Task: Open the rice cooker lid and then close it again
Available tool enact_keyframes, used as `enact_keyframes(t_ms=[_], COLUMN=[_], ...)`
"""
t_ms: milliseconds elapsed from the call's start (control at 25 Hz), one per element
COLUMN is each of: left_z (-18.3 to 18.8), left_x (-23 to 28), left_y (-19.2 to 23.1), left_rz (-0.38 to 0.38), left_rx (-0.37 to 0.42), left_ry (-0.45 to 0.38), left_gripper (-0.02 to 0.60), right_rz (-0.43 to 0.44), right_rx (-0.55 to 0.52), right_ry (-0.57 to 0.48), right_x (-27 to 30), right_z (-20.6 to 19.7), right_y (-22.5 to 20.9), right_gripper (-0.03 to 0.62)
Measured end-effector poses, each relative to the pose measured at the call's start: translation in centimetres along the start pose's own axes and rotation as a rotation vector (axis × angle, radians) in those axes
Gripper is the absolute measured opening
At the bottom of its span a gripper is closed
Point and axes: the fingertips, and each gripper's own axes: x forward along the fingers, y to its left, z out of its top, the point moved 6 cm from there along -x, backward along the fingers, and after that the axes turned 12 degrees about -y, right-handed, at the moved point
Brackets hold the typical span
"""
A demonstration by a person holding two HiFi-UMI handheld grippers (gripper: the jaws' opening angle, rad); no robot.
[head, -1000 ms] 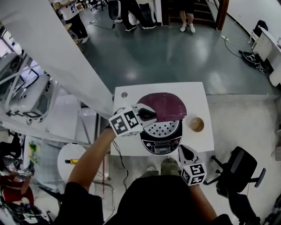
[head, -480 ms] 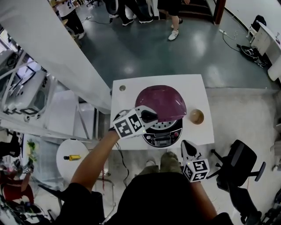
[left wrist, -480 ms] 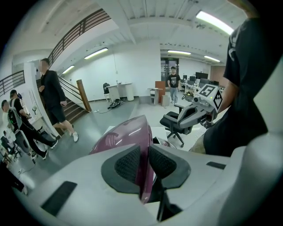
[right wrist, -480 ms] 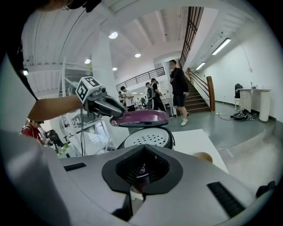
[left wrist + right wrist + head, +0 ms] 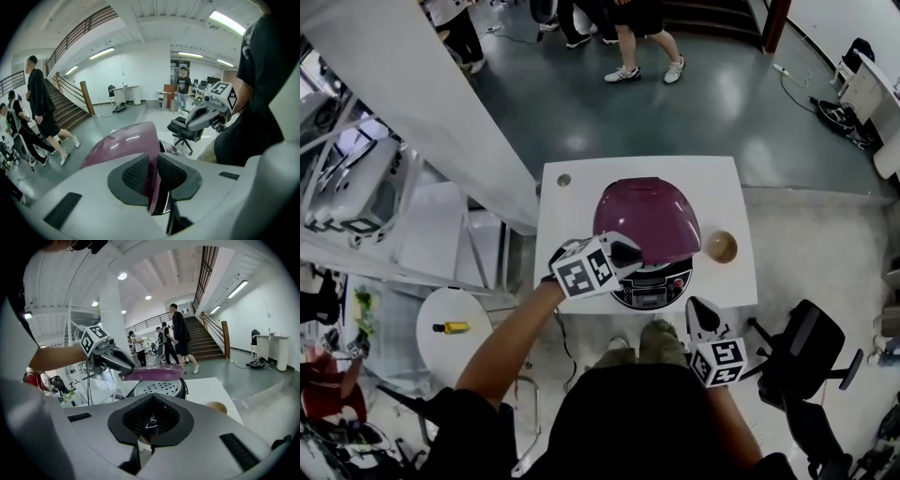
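Observation:
The rice cooker [image 5: 654, 281] stands on the white table [image 5: 572, 202], its purple lid [image 5: 647, 217] lowered far down over the body. My left gripper [image 5: 630, 251] is shut on the lid's front-left rim. In the left gripper view the rim [image 5: 152, 183] runs between the two black pads [image 5: 136, 173]. In the right gripper view the lid [image 5: 152, 372] still hangs a little above the perforated steamer plate [image 5: 157, 387]. My right gripper [image 5: 696, 309] hovers shut and empty at the table's front edge, right of the cooker, its jaws [image 5: 151, 420] closed together.
A small wooden bowl [image 5: 720, 247] sits on the table right of the cooker. An office chair [image 5: 811, 352] stands to the right, a round white side table [image 5: 450, 328] to the left. People walk on the floor beyond the table [image 5: 628, 37].
The lid has swung down from half raised to nearly flat, and my left gripper came down and forward with it. The steamer plate is now covered in the head view. The right gripper kept still.

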Motion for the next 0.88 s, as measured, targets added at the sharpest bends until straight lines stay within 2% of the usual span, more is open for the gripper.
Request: enact_keyframes(t_ms=[280,880], left_z=[-0.9,-3.3], left_x=[0.9,2.6], left_y=[-1.2,-2.5], left_rz=[0.010,-0.014], left_rx=[0.058,0.054], left_ry=[0.029,0.051], left_gripper=[0.058,0.057], right_rz=[-0.004,0.004], right_rx=[-0.003,-0.002], right_ry=[0.003,0.015], right_x=[-0.2,0.1], right_z=[-0.2,-1.3], right_y=[0.1,1.1], right_gripper=[-0.002,-0.002])
